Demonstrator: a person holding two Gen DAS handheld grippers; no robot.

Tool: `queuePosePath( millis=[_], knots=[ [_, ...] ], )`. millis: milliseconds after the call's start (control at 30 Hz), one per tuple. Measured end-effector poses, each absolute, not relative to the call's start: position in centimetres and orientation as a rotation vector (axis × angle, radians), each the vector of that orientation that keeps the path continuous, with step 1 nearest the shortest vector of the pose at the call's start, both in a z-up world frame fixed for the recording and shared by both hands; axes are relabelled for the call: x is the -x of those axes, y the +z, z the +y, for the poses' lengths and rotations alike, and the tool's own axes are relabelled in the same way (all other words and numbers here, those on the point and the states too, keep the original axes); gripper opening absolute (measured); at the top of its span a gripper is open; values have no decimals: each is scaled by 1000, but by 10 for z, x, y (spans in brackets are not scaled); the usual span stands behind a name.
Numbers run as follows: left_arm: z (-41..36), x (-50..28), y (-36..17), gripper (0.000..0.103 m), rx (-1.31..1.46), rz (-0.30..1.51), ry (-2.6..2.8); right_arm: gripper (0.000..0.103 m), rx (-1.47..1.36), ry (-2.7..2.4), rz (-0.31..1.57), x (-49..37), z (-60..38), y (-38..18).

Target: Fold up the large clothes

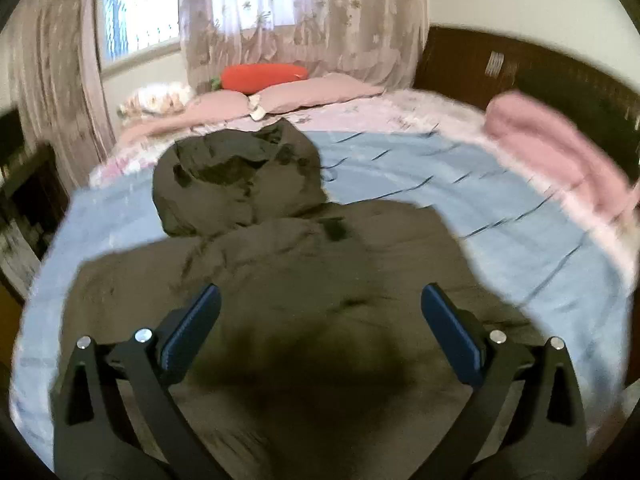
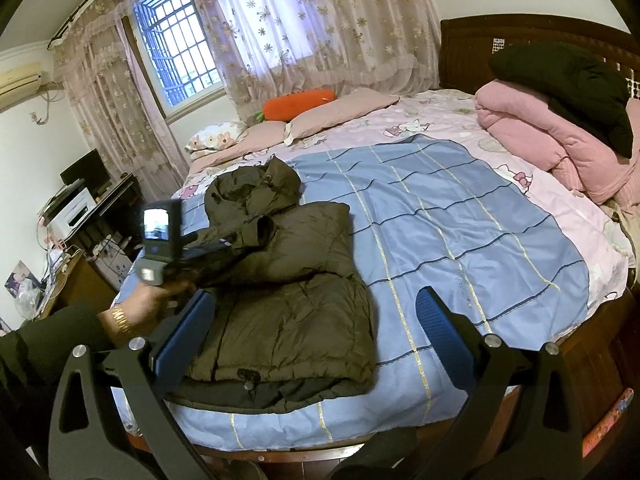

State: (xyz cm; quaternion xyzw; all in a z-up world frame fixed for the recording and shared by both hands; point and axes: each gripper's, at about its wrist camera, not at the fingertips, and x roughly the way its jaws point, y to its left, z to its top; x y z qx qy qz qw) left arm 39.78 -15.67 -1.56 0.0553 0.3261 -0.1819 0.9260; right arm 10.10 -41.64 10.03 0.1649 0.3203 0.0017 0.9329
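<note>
An olive-brown hooded puffer jacket [image 2: 288, 300] lies on the blue checked sheet [image 2: 460, 232] at the bed's near left, sides folded in, hood [image 2: 256, 192] pointing toward the pillows. It fills the left wrist view [image 1: 280, 280], which is blurred. My left gripper [image 1: 320, 308] is open and empty, just above the jacket's body. In the right wrist view the left gripper [image 2: 224, 246] hovers over the jacket's left side near a sleeve cuff. My right gripper [image 2: 316, 312] is open and empty, near the jacket's hem at the bed's front edge.
Pink pillows [image 2: 340, 114] and an orange carrot cushion [image 2: 298, 106] lie at the bed's head. A pink quilt [image 2: 540, 132] with a black garment [image 2: 568, 84] on it sits at the right. A desk with a printer [image 2: 76, 208] stands left of the bed.
</note>
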Motion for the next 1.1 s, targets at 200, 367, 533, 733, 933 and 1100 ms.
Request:
queuePosePath(
  millis=[200, 367, 533, 733, 933, 1100],
  knots=[
    [-136, -340, 34, 101, -57, 658, -380, 101, -325, -2, 668, -104, -409, 98],
    [-95, -302, 86, 101, 20, 662, -319, 101, -331, -2, 681, -107, -402, 97],
    [-27, -266, 126, 101, 161, 678, -256, 101, -340, -17, 702, -108, -400, 94],
    [-7, -203, 134, 101, -87, 504, -41, 101, -249, -68, 587, -99, -382, 109],
    [-2, -179, 138, 101, -95, 482, -44, 101, -136, -48, 504, -102, -341, 122],
    [16, -180, 132, 101, -80, 519, -31, 101, -101, -17, 513, -113, -311, 124]
  ],
)
